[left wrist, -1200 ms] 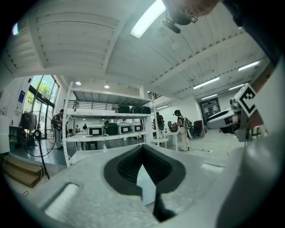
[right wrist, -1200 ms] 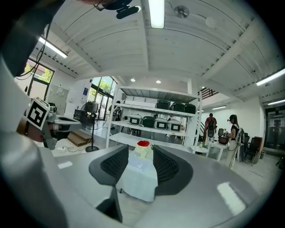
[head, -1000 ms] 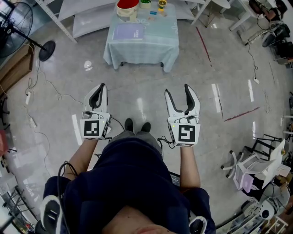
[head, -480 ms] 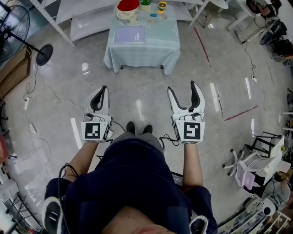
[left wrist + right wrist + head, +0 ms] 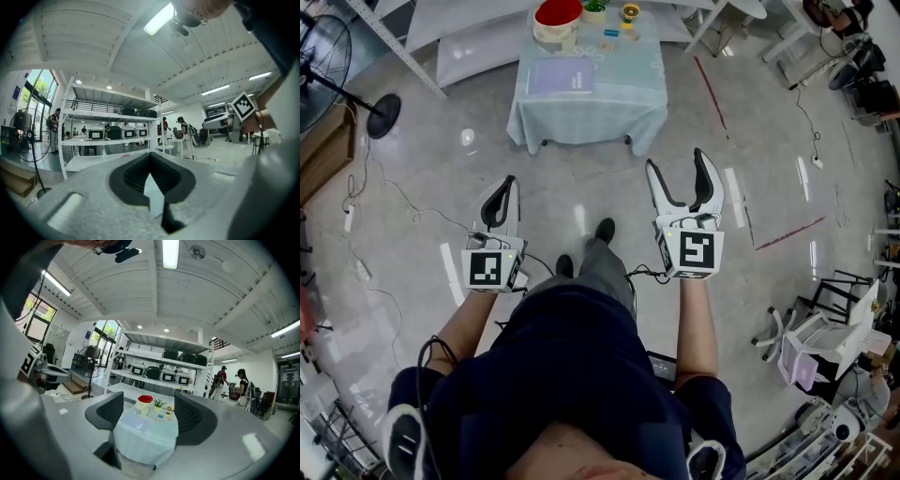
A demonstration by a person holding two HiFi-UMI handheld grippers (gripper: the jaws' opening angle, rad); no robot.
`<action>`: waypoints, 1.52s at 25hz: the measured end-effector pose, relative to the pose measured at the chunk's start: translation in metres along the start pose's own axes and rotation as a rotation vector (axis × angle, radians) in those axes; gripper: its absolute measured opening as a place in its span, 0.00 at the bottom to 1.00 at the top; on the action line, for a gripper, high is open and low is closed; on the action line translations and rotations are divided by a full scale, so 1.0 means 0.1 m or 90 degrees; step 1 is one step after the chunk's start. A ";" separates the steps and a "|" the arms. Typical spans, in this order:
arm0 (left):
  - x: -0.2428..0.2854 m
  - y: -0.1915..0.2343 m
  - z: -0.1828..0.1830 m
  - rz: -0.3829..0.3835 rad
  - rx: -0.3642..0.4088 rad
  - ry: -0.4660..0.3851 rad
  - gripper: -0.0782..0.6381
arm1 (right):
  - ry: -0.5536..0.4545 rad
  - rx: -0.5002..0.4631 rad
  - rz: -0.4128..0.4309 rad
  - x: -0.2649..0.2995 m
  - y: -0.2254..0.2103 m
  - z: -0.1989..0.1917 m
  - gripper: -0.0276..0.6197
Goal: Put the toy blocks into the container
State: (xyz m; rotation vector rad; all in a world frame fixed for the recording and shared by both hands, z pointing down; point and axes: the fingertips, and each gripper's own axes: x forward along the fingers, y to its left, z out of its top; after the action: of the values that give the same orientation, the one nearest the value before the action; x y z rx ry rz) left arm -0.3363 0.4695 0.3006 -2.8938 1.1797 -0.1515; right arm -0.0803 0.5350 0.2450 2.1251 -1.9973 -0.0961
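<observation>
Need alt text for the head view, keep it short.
Seen from above, a person on a grey floor holds two grippers out front: the left gripper shut, the right gripper open and empty. Ahead stands a table draped in a pale cloth, with a red-topped container at its far edge.

table (image 5: 614, 89): ahead | container (image 5: 556, 22): on table, far-left corner | fan (image 5: 382, 102): left

The counter (image 5: 614, 94), draped in pale blue cloth, stands on the glossy floor (image 5: 581, 192). Along its far edge sit a red-topped container (image 5: 558, 19), a small plant (image 5: 597, 7), a yellow object (image 5: 630, 11) and tiny blocks (image 5: 610, 33). A lavender sheet (image 5: 562, 77) lies nearer.
</observation>
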 end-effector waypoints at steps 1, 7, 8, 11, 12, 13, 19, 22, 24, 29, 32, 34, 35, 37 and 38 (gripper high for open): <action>0.08 0.03 -0.02 0.002 -0.002 0.003 0.11 | 0.001 -0.002 0.003 0.11 -0.04 -0.02 0.56; 0.75 0.06 0.01 0.031 -0.010 -0.005 0.11 | -0.003 0.002 0.036 0.79 -0.48 -0.20 0.56; 0.89 0.07 0.01 0.037 -0.007 0.001 0.11 | -0.003 0.003 0.045 0.93 -0.57 -0.23 0.56; 1.30 0.08 0.05 0.056 -0.008 0.010 0.11 | 0.003 0.001 0.075 1.36 -0.84 -0.33 0.56; 1.42 0.10 0.07 0.064 -0.010 0.012 0.11 | 0.006 -0.001 0.086 1.51 -0.91 -0.36 0.56; 1.54 0.12 0.10 0.071 -0.011 0.012 0.11 | 0.009 -0.003 0.097 1.65 -0.98 -0.38 0.56; 2.16 0.28 0.18 0.108 -0.016 0.012 0.11 | 0.017 -0.033 0.146 2.45 -1.28 -0.45 0.56; 2.39 0.36 0.20 0.118 -0.022 0.014 0.11 | 0.023 -0.044 0.151 2.79 -1.41 -0.50 0.56; 2.53 0.43 0.20 0.120 -0.022 0.017 0.11 | 0.033 -0.053 0.152 3.01 -1.47 -0.56 0.56; 2.91 0.64 0.15 0.111 -0.016 0.023 0.11 | 0.060 -0.074 0.146 3.56 -1.56 -0.75 0.56; 3.18 0.84 0.11 0.094 -0.018 0.026 0.11 | 0.080 -0.083 0.140 3.92 -1.58 -0.88 0.56; 3.35 1.00 0.09 0.083 -0.017 0.028 0.11 | 0.094 -0.082 0.140 4.16 -1.55 -0.99 0.56; 3.42 1.08 0.09 0.078 -0.014 0.028 0.11 | 0.101 -0.082 0.141 4.28 -1.53 -1.04 0.56; 3.56 1.23 0.08 0.067 -0.009 0.028 0.11 | 0.114 -0.086 0.145 4.51 -1.48 -1.14 0.55; 3.61 1.31 0.07 0.062 -0.007 0.029 0.11 | 0.121 -0.088 0.148 4.62 -1.45 -1.20 0.55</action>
State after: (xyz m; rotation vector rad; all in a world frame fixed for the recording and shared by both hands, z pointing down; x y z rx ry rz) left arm -0.1697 0.1234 0.3181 -2.8493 1.3305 -0.2120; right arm 0.1189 0.0984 0.3802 1.7371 -2.0436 0.0056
